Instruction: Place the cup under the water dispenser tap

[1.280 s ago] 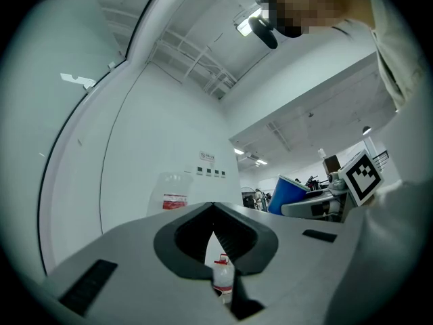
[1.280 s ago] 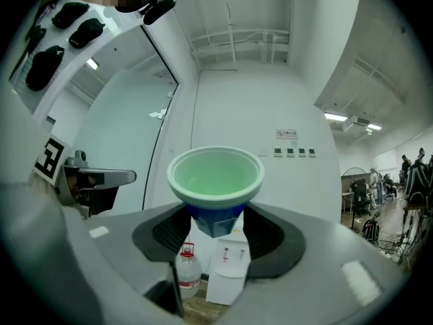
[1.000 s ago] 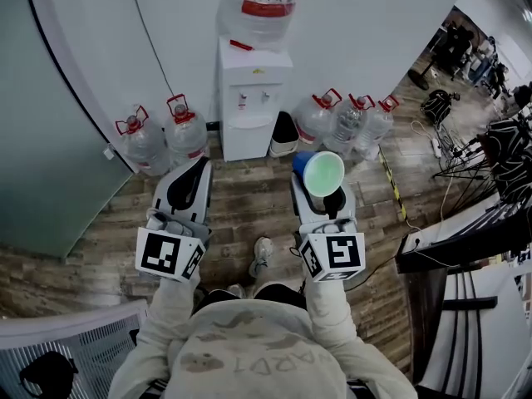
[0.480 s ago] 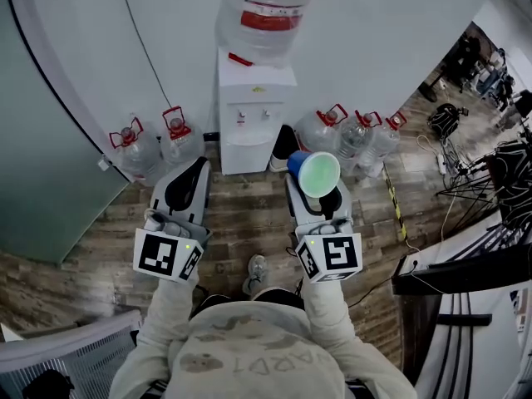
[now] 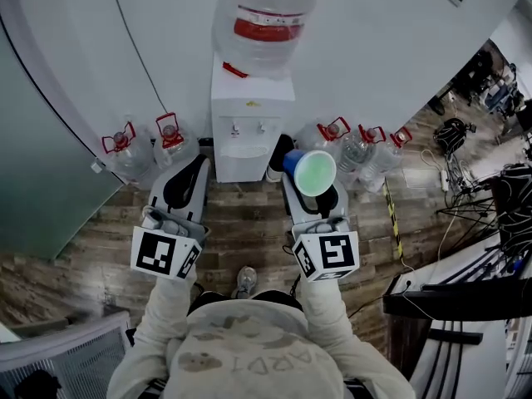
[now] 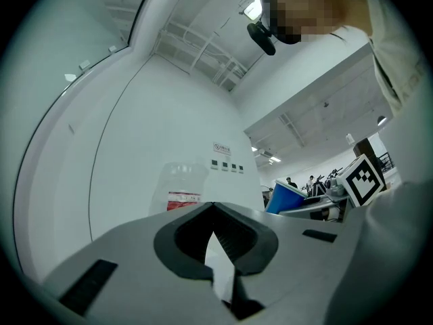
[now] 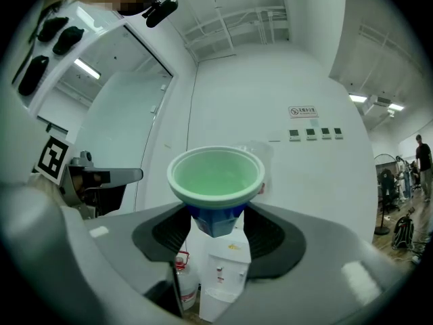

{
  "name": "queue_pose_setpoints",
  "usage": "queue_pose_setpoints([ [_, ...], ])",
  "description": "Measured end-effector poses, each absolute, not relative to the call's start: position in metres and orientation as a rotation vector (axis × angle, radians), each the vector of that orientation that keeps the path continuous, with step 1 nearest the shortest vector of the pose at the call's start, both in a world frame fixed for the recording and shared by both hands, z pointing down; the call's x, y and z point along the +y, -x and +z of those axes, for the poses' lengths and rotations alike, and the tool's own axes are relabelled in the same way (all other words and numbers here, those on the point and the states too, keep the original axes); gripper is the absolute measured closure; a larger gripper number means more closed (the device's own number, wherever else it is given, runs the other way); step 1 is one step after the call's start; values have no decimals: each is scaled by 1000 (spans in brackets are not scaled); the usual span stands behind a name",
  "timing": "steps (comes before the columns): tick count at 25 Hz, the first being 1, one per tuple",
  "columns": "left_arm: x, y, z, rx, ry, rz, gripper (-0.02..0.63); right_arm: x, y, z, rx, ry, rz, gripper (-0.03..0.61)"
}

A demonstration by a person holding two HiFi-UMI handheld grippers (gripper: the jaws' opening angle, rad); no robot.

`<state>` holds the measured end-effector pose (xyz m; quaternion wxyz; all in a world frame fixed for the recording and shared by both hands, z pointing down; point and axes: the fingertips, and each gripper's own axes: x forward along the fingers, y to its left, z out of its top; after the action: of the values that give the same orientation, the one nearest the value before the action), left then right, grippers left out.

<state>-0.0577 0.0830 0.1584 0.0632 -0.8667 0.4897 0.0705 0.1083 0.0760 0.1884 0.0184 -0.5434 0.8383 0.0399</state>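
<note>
A white water dispenser (image 5: 249,131) stands against the wall with a large bottle (image 5: 266,19) on top; its two taps (image 5: 248,127) are on the front. My right gripper (image 5: 304,183) is shut on a blue cup (image 5: 314,171) with a green inside, held short of the dispenser and to its right. In the right gripper view the cup (image 7: 216,178) sits upright between the jaws of the right gripper (image 7: 215,217), above the dispenser (image 7: 223,276). My left gripper (image 5: 198,165) is shut and empty, left of the dispenser front. In the left gripper view the left gripper (image 6: 214,210) points at the bottle (image 6: 181,191).
Water jugs stand on the wooden floor left (image 5: 125,152) and right (image 5: 366,148) of the dispenser, with a black bin (image 5: 281,148) beside it. Cables (image 5: 465,173) and a dark desk (image 5: 449,298) lie right. A chair (image 5: 66,356) is at lower left.
Both grippers and the person have moved toward the dispenser, which now looks nearer. The cup stays in the right gripper; the left stays shut.
</note>
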Motion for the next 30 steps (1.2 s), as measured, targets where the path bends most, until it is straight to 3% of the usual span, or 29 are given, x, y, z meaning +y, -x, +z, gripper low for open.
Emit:
queue_pose_setpoints([
  [10, 44, 23, 166, 1484, 2603, 174, 607, 30, -128, 205, 2666, 1624, 108, 328],
  [30, -99, 49, 177, 1350, 2691, 163, 607, -104, -92, 237, 2644, 1713, 15, 328],
])
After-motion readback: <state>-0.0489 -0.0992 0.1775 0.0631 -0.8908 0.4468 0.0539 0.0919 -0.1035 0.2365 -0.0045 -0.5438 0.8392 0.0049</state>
